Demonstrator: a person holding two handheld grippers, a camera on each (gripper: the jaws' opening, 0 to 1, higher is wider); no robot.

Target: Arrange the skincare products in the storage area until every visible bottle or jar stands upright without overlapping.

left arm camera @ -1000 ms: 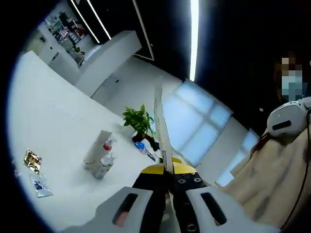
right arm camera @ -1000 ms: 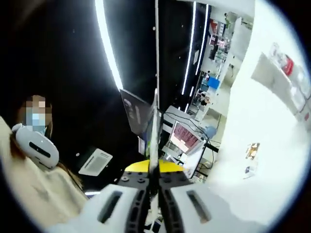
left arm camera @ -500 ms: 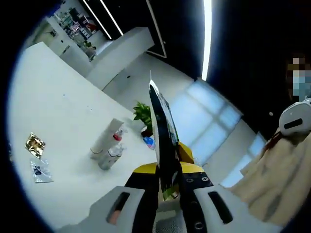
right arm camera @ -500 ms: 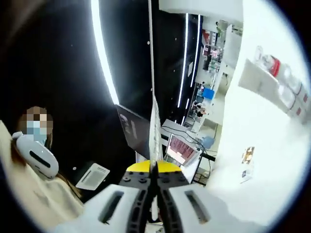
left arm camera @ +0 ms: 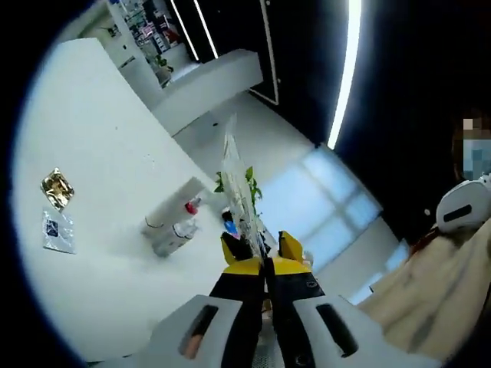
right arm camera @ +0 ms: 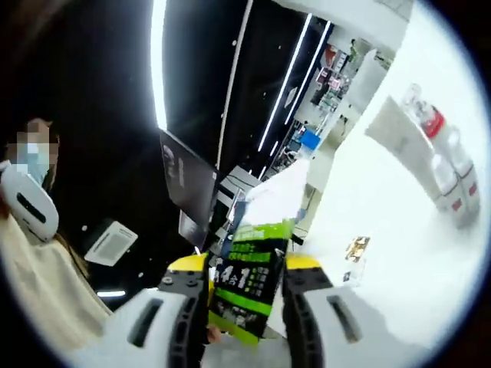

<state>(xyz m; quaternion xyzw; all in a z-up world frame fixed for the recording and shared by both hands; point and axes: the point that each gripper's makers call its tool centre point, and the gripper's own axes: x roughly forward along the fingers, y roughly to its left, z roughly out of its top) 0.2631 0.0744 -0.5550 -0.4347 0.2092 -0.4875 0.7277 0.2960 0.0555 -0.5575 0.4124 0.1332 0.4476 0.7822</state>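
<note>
Across the white table (left arm camera: 100, 253) I've got plenty of open surface: the skincare bottles (left arm camera: 173, 230) stand clustered near its far edge, in the left gripper view, with a tall white tube and a red-capped bottle among them, and bare tabletop all around. Well apart from them, toward the table's other side, lie a gold foil sachet (left arm camera: 56, 188) and a clear sachet (left arm camera: 57, 230), just beside each other. A green plant (left arm camera: 234, 184) sits past the bottles, partly hidden behind what I'm holding.

My left gripper (left arm camera: 265, 264) has its jaws pressed together on the edge of a thin packet (left arm camera: 238, 195), which rises edge-on up the middle of the view. My right gripper (right arm camera: 245, 268) is tilted, its jaws set apart, and a green and black packet (right arm camera: 249, 287) sits between them; I cannot tell whether they actually pinch it. From this side the bottles (right arm camera: 445, 172) line up at the table's far right, and the sachets (right arm camera: 354, 253) lie nearer me. A person in a pale top (right arm camera: 38, 284) is off to the side.
</note>
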